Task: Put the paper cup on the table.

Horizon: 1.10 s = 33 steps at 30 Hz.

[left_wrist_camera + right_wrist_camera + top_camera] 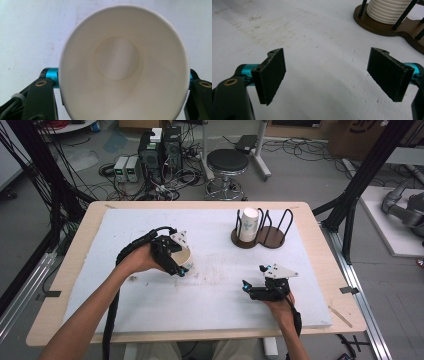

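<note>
- Paper cup (184, 260): white, single, lying left of centre in the high view on the white board; gripped at its sides, its open mouth turned toward the camera in the left gripper view (123, 65), where the round bottom shows deep inside and the rim looks pressed into an oval.
- Left gripper (176, 262): black body with a grey three-cornered plate on top, held in the person's left hand (140, 260), left of centre in the high view. Jaws clamped on the paper cup, one at each side of its wall; teal fittings show at both lower edges of the left gripper view.
- Right gripper (254, 276): held in the person's right hand (281, 307), lower right of centre in the high view, well apart from the cup. Jaws spread wide with nothing between them; in the right gripper view (325, 72) the two black pads stand at left and right with bare board in the gap.
- White board (210, 295): covers most of the wooden table (320, 255); faint brown smudges near its middle and in the upper left of the right gripper view.
- Cup holder (260, 237): dark brown double base with black wire uprights, upper right of centre in the high view.
- Stack of cups (248, 224): white, nested, upright in the holder's left ring; ribbed rims at the top right of the right gripper view (387, 8).
- Stool (227, 162): black round seat on the floor beyond the table's far edge.
</note>
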Motion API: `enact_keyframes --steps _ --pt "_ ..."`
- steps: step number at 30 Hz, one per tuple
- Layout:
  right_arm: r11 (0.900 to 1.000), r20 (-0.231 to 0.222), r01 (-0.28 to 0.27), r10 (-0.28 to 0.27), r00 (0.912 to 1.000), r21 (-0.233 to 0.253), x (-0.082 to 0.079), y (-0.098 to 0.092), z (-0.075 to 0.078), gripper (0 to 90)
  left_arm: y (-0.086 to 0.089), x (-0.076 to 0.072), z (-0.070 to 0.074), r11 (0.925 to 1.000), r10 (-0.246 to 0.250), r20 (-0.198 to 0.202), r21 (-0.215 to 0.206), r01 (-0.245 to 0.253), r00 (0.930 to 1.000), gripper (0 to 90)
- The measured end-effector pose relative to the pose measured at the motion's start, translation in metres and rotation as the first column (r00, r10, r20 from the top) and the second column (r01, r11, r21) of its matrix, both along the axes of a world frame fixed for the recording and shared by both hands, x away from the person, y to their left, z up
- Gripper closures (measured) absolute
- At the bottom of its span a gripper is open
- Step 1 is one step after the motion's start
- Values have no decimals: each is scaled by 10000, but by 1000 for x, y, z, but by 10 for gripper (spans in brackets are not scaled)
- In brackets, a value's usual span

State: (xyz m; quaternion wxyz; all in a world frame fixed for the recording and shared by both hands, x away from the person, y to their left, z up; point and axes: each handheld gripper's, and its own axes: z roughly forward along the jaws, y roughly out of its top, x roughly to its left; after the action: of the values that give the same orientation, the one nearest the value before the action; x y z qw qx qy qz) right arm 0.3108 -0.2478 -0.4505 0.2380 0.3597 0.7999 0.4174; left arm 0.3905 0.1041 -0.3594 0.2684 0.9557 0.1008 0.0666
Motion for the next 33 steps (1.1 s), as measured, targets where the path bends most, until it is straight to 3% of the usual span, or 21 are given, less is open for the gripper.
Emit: enact_keyframes --steps 7,16,24,33 --pt "10000 48 17 -17 10000 -14 0 0 0 158 -9 10 -11 9987 157 -225 489 -146 9996 300" --pt "10000 103 8 -8 9999 60 -1 -1 0 158 -18 19 -25 9908 406 -584 1314 -326 9975 300" --pt "9999 85 20 -21 10000 139 -1 -1 0 158 -27 22 -33 9873 323 -739 1574 -203 9967 300" --pt "9999 48 14 -15 10000 147 -1 -2 0 158 -35 22 -37 9879 351 -551 1528 -263 9979 276"
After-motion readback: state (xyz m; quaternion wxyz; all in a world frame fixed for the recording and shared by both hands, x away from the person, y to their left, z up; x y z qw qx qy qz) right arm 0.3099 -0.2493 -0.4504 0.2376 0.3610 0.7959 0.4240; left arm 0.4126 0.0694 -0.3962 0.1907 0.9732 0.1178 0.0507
